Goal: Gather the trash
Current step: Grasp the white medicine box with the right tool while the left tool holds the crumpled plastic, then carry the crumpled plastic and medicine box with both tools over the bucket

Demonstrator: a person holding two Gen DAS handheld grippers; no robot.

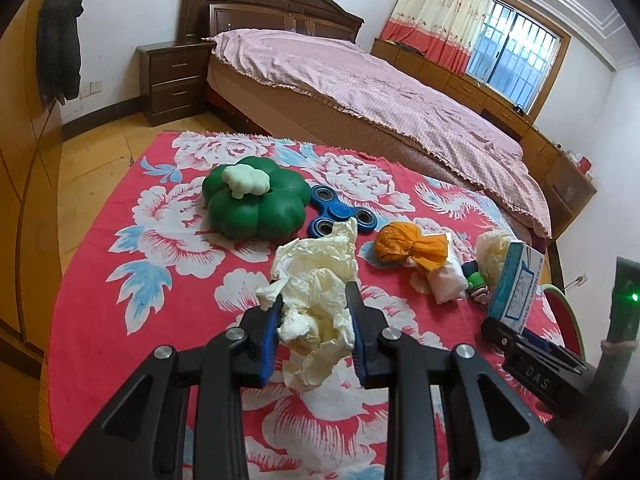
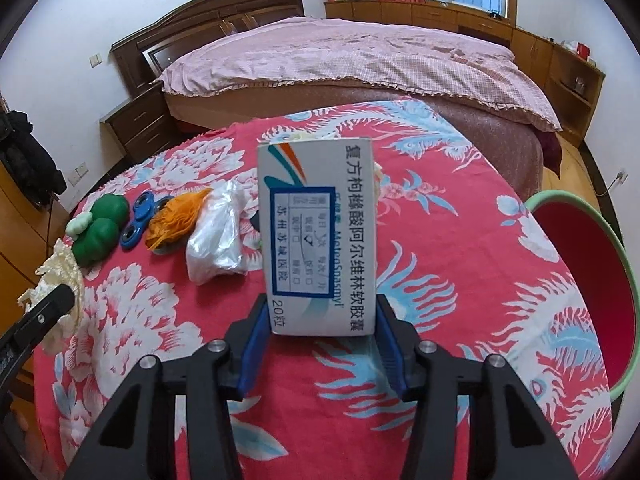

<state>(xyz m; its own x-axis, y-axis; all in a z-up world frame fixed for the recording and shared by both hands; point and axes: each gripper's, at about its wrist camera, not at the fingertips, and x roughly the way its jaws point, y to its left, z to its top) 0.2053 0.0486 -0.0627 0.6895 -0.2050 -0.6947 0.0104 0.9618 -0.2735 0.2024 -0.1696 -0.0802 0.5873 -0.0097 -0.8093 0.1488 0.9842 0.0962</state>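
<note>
My left gripper (image 1: 314,312) is shut on a crumpled cream paper wad (image 1: 316,280) just above the red floral tablecloth (image 1: 120,280). My right gripper (image 2: 320,332) is shut on a white and blue medicine box (image 2: 320,232), its blue pads (image 2: 252,340) against the box's two sides at its near end. In the left wrist view the box (image 1: 516,280) stands tilted at the table's right edge. An orange paper wad (image 1: 408,248), a white plastic bag (image 1: 448,280) and another cream wad (image 1: 494,246) lie between the two grippers.
A green squishy toy (image 1: 254,204) and a blue fidget spinner (image 1: 340,212) lie further back on the cloth. A red bin with a green rim (image 2: 588,264) stands just past the table's right edge. A bed (image 2: 340,52) stands beyond the table.
</note>
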